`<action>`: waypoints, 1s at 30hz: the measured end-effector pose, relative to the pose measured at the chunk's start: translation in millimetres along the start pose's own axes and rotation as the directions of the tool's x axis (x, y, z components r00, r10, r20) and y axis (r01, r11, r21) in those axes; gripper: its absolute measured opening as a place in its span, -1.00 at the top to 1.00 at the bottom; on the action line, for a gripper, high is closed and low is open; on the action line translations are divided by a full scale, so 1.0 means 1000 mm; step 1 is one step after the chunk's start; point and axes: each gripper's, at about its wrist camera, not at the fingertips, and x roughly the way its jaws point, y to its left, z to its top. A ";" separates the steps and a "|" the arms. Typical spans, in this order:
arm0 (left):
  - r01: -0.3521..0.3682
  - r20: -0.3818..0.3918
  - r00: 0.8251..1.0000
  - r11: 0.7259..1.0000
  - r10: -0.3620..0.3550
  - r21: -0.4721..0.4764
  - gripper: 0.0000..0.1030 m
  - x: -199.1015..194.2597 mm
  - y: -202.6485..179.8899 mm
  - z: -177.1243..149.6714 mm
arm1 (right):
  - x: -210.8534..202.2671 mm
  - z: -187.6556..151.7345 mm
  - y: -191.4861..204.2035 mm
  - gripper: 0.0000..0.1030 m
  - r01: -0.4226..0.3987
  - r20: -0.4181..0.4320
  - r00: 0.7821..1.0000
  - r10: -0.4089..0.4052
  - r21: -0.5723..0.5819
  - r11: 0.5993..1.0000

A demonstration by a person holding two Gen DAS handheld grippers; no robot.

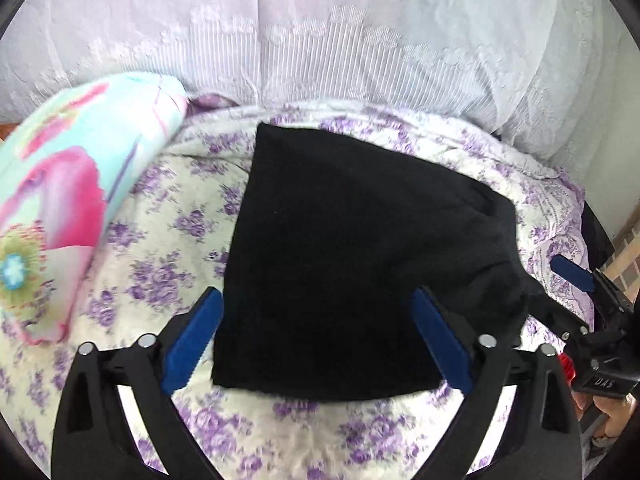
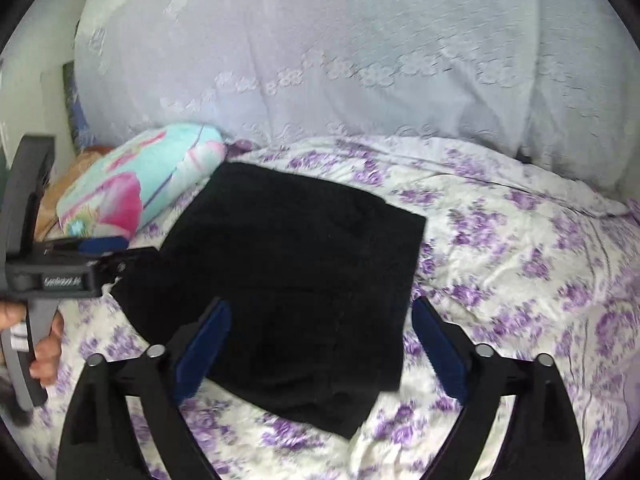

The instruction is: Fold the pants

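Note:
The black pants (image 1: 352,264) lie folded into a compact rectangle on the floral bedspread (image 1: 160,248); they also show in the right wrist view (image 2: 288,280). My left gripper (image 1: 316,340) is open and empty, its blue fingers spread over the near edge of the fold. My right gripper (image 2: 320,344) is open and empty, hovering over the near right part of the pants. The right gripper shows at the far right of the left wrist view (image 1: 576,280), beside the pants. The left gripper shows at the left of the right wrist view (image 2: 80,264), at the pants' left edge.
A turquoise and pink floral pillow (image 1: 68,184) lies left of the pants, also in the right wrist view (image 2: 148,184). White lace curtains (image 1: 320,32) hang behind the bed. The bed's right edge and a brick floor (image 1: 624,256) lie beyond the right gripper.

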 end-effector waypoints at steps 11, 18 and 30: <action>-0.234 0.099 0.969 0.967 0.225 0.097 -0.90 -0.145 -0.044 -0.056 | -0.118 -0.051 0.048 -0.92 0.117 -0.015 0.993 -0.116 0.105 0.988; -0.278 0.125 0.955 0.959 0.269 0.055 -0.91 -0.220 -0.054 -0.098 | -0.189 -0.085 0.075 -0.92 0.069 0.016 0.997 -0.073 0.199 0.978; -0.253 0.121 0.961 0.967 0.248 0.032 -0.91 -0.273 -0.074 -0.139 | -0.252 -0.097 0.106 -0.92 0.071 0.072 0.994 -0.081 0.130 0.989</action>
